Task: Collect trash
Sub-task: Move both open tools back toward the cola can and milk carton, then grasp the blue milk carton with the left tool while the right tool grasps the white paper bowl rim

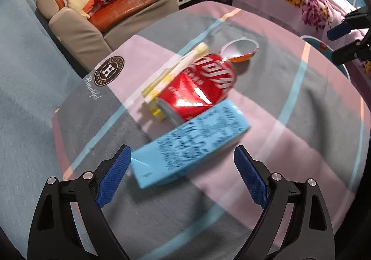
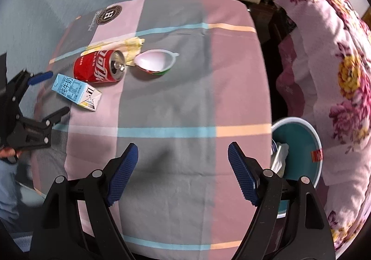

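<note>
While our left tool hovers spread apart, gripping nothing, the blue milk carton lies low at centre frame between its fingers, touching the red can. Our right tool gapes empty over the bench; the bin sits lower right.

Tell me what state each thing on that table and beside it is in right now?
Red can: lying on its side, opened.
Blue milk carton: lying flat, ungrasped.
White cup: tipped over, looks empty.
Yellow wrapper: crumpled, flat.
Bin: open, some trash inside.
Left hand-held gripper: open.
Right hand-held gripper: open, holding nothing.
</note>
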`<state>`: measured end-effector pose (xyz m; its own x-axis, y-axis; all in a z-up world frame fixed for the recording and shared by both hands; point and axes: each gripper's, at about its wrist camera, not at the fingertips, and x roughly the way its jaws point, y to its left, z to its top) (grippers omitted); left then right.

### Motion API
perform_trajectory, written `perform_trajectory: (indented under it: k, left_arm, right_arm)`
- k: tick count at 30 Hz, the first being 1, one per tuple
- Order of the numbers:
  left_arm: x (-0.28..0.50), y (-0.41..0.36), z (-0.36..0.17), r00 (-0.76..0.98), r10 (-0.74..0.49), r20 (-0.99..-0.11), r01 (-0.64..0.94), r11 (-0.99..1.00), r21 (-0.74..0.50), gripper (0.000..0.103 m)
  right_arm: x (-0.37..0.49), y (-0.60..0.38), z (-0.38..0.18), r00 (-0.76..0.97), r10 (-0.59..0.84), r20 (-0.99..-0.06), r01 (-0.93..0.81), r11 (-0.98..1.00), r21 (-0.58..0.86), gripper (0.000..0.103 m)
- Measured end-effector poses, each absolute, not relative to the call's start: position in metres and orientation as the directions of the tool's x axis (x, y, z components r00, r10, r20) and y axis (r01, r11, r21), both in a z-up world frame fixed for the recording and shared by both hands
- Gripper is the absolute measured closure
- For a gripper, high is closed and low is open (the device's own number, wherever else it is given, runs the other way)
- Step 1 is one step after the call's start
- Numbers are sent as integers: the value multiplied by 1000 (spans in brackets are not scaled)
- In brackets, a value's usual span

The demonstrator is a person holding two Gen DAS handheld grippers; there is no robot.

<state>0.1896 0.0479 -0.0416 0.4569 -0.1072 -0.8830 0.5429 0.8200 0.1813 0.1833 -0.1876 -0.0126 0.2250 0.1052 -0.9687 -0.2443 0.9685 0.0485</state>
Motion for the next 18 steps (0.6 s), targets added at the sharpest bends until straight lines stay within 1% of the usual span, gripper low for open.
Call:
perform_trajectory:
  k: [3,10,13,14,15,16,18]
  left_arm:
    - [203,56,-46,420,-138,-897,583,799,150,12]
    - [220,53,-64,350,-163,-922,654,748,116,12]
    - [222,52,-69,306,-217,-927,664,746,44,13]
    - [223,51,-70,303,-225,-926,660,751,34,18]
    - [222,51,-70,310,-231,-922,657,754,32,27]
    - [221,52,-69,304,-248,-920,655,755,13,32]
    - [219,53,-67,298,-276,-914,649,761,-19,51]
  right_arm:
    - [192,-174,-16,215,93,-972,-259,965,35,27]
    - [223,-154,-26,185,85,-979,-278,960,31,27]
    - [241,-154,-30,178,86,-980,-255,966,39,27]
    - [245,-155,-32,179,86,-980,-250,968,39,27]
    - [250,-155,-33,179,84,-980,-243,969,39,27]
    - [258,-156,-36,177,83,-981,-233,972,40,27]
    - [267,-158,-40,175,88,-981,-221,974,48,29]
